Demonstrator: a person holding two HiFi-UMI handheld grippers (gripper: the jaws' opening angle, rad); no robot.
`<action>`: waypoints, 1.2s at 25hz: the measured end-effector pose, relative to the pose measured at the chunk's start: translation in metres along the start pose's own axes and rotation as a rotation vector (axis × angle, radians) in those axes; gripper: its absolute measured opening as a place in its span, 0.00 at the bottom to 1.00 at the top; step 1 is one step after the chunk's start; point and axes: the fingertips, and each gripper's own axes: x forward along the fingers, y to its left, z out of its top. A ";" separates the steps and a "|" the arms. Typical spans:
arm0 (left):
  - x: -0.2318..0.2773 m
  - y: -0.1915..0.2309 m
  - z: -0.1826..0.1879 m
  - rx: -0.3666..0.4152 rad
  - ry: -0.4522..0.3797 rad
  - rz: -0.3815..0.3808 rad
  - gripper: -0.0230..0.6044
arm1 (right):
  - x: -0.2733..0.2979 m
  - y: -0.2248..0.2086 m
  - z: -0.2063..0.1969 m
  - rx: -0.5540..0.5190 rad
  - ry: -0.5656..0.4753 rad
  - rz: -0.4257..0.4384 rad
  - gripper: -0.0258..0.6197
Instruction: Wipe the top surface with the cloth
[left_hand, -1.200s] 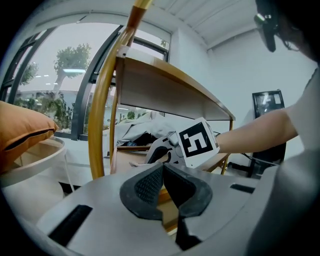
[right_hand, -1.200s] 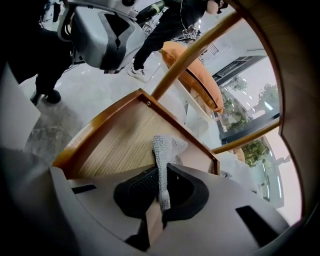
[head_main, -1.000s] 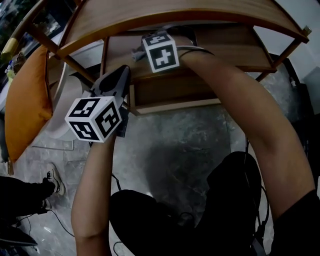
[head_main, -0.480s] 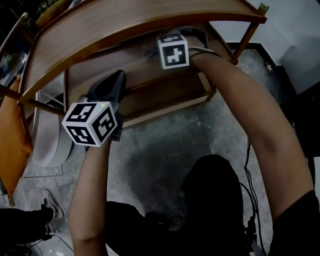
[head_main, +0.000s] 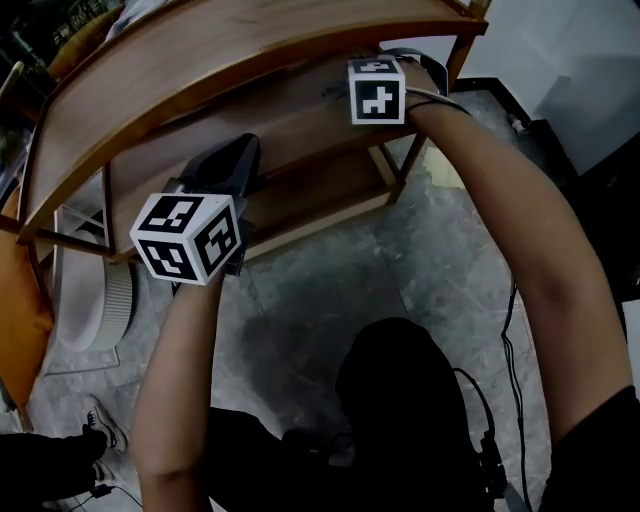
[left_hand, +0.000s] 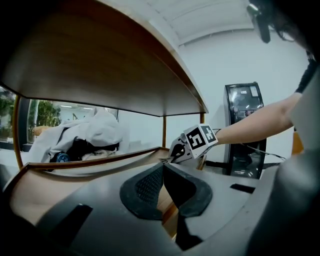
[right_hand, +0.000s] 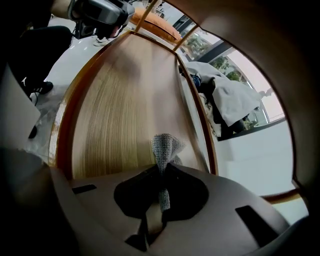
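Pinching a grey knit cloth (right_hand: 164, 147) between its jaws, right tool (right_hand: 161, 174), cloth poking ahead of its tips over the wooden shelf (right_hand: 120, 115) (beneath the curved top (head_main: 200, 70)), left tool (left_hand: 163, 170) clenched empty, well apart.

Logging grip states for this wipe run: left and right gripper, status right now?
Left gripper: closed, nothing between the jaws.
Right gripper: closed on the grey cloth.

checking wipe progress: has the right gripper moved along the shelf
Yes. The right gripper has slid rightward along the shelf, closer to the corner post.
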 end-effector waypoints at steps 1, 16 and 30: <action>0.000 -0.001 0.000 0.000 -0.002 -0.001 0.06 | -0.002 -0.002 -0.006 0.007 0.020 -0.008 0.09; -0.073 0.055 -0.019 0.016 0.035 0.116 0.05 | -0.006 -0.007 0.088 -0.028 -0.168 -0.124 0.09; -0.218 0.143 -0.057 -0.047 0.042 0.326 0.05 | 0.004 0.027 0.392 -0.193 -0.539 -0.060 0.09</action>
